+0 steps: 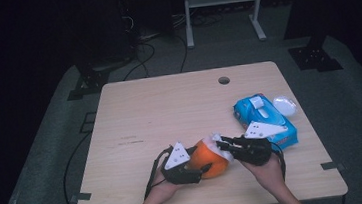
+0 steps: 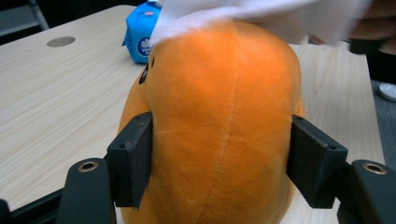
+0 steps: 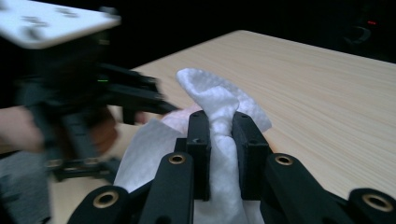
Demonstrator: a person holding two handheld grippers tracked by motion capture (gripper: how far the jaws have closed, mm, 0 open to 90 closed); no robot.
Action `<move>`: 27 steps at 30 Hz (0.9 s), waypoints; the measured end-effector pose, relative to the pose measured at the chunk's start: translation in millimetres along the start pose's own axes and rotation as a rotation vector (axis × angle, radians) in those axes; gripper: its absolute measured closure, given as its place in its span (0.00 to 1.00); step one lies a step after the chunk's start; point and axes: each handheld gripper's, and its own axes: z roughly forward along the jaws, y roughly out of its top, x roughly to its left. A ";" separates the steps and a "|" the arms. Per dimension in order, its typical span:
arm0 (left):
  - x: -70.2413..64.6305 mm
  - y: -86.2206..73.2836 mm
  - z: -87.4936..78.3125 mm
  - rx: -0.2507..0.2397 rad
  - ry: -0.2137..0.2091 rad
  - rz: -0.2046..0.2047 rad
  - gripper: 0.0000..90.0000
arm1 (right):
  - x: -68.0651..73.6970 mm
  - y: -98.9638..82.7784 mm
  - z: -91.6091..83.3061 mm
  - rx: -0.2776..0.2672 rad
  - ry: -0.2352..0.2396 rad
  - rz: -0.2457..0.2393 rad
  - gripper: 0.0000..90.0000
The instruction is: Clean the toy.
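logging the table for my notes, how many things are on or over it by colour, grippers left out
orange: 1, the plush toy
white: 2, the wipe and the round lid
blue: 1, the pack of wipes
total: 4

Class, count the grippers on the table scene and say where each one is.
2. The left tongs clamp the orange plush toy near the table's front edge; the right tongs pinch a white wipe on top of it.

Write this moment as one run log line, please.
left tool: shut on orange plush toy | right tool: shut on white wipe, laid on toy top | blue wipes pack: on table
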 end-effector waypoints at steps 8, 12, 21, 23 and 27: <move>2.1 0.3 -0.9 0.007 0.007 -0.021 0.37 | -5.0 -4.1 2.0 0.029 -0.063 -0.026 0.86; 3.0 0.1 -0.8 0.006 0.003 -0.023 0.37 | -24.3 -16.3 -1.3 0.059 -0.139 0.020 0.86; -7.3 8.3 -4.3 0.009 0.041 0.001 0.45 | 9.1 2.4 2.5 0.003 -0.062 -0.068 0.86; -14.3 10.4 -2.7 0.016 0.047 0.036 0.46 | 21.9 7.2 5.4 0.000 -0.021 -0.095 0.86; -19.0 11.2 -2.7 0.014 0.048 0.053 0.47 | 37.1 10.6 13.5 0.032 -0.041 -0.183 0.87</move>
